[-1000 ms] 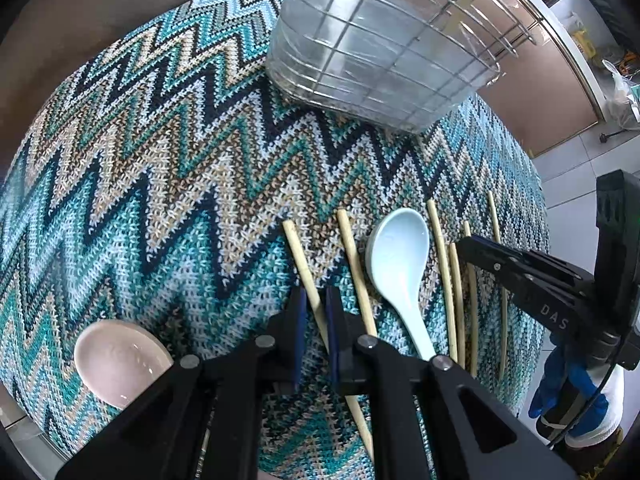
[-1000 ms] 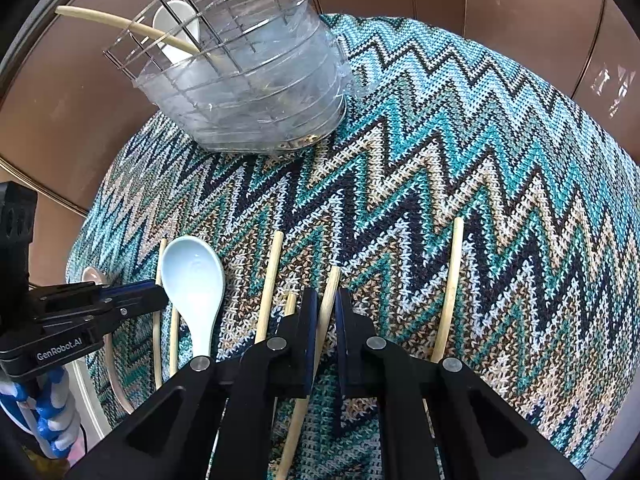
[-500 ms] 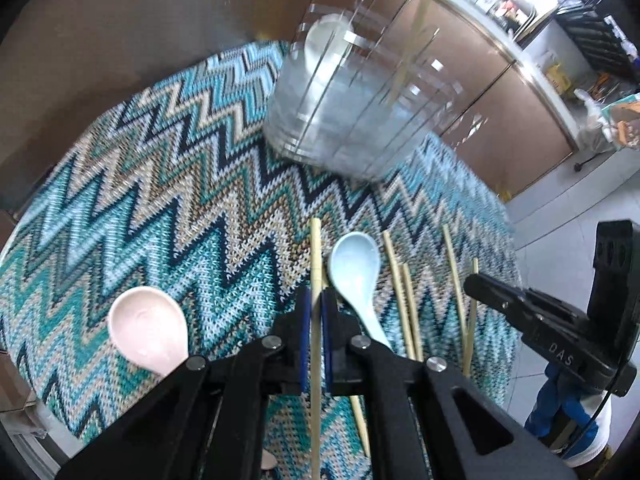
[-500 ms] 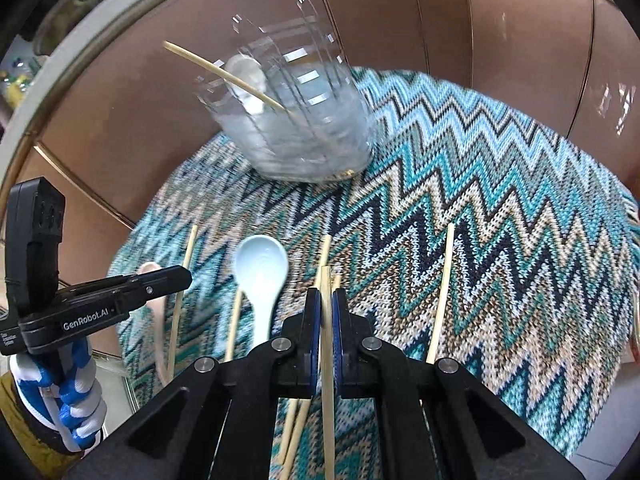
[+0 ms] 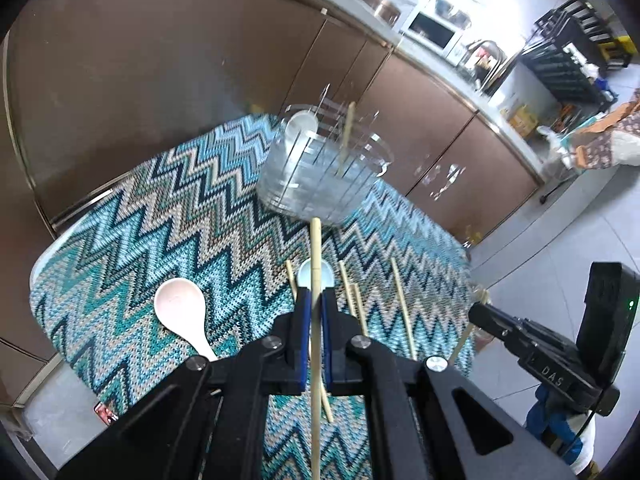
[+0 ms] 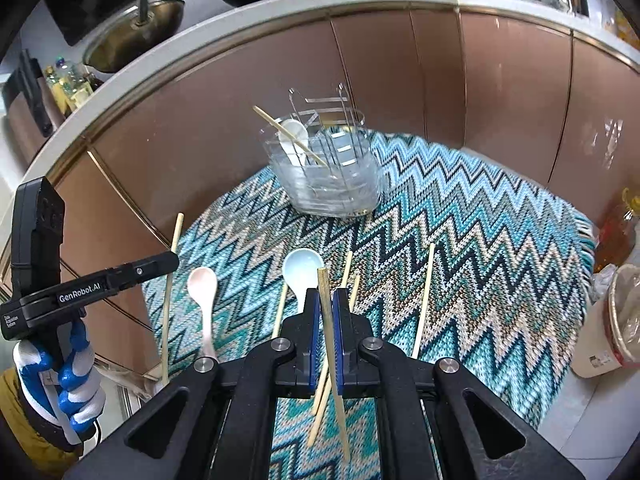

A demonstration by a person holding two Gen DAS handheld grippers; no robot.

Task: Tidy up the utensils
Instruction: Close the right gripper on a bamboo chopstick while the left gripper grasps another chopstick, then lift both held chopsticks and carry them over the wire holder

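Note:
My left gripper (image 5: 315,300) is shut on a wooden chopstick (image 5: 315,256) and holds it above the zigzag cloth (image 5: 160,216). My right gripper (image 6: 326,300) is shut on another chopstick (image 6: 326,300), also lifted. A clear utensil holder (image 5: 320,184) at the back holds a white spoon (image 5: 298,128) and a chopstick (image 5: 346,136); it also shows in the right wrist view (image 6: 332,176). On the cloth lie a pink spoon (image 5: 180,308), a light blue spoon (image 6: 302,270) and several loose chopsticks (image 6: 424,300).
Brown cabinet fronts (image 6: 400,80) curve behind the table. A jar (image 6: 616,320) and a bottle (image 6: 618,236) stand off the table's right side. The cloth's edge ends near the front left (image 5: 52,320).
Both grippers have shut on a chopstick each, lifted them off the cloth and pulled back, so the holder now looks farther away.

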